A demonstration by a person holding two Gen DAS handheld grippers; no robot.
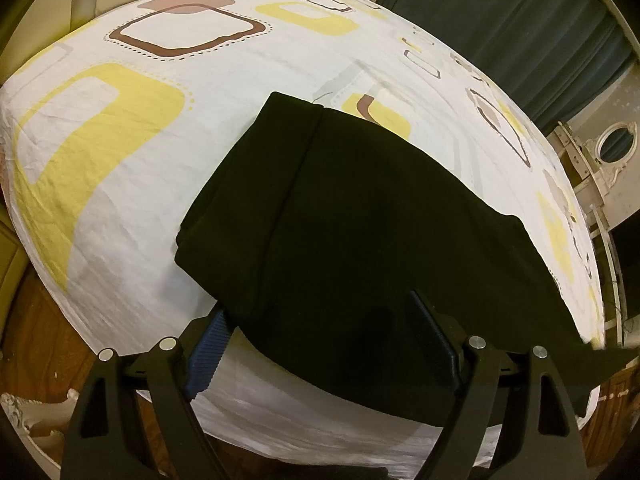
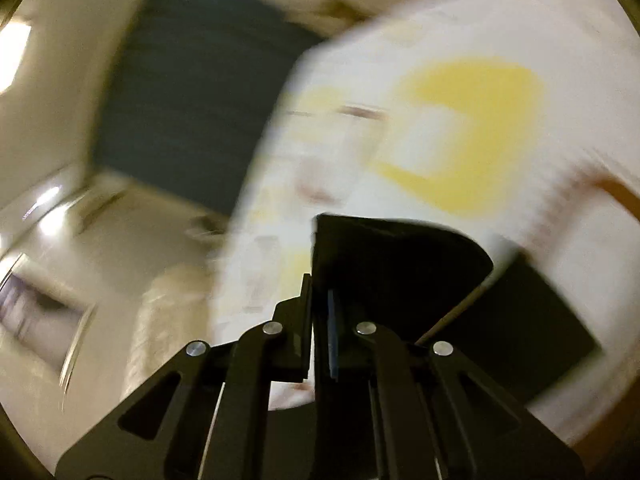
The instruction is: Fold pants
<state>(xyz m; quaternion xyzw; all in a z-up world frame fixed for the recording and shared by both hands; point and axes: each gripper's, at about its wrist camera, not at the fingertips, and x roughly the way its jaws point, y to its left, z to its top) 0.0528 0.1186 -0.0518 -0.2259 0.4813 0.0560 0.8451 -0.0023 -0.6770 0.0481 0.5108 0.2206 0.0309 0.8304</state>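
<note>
While the black pants [image 1: 360, 216] lie on the bed [image 1: 120, 152], long axis running from near right to far left, the left gripper [image 1: 320, 344] hangs spread over them; right gripper [image 2: 320, 320] jaws pinch their lifted cloth [image 2: 392, 256].

The pants [image 1: 360, 220] are a matt black cloth, soft and finely napped, lying on a bedsheet [image 1: 120, 152] of thin, faintly creased cotton-like cloth printed in yellow and brown. The left gripper [image 1: 320, 332] is matt black plastic with shiny metal pins and ribbed blue pads [image 1: 210, 350]; at seven o'clock from it shows glossy wooden floor [image 1: 36, 320]. At one o'clock hangs a dull teal cloth curtain [image 1: 520, 28].
</note>
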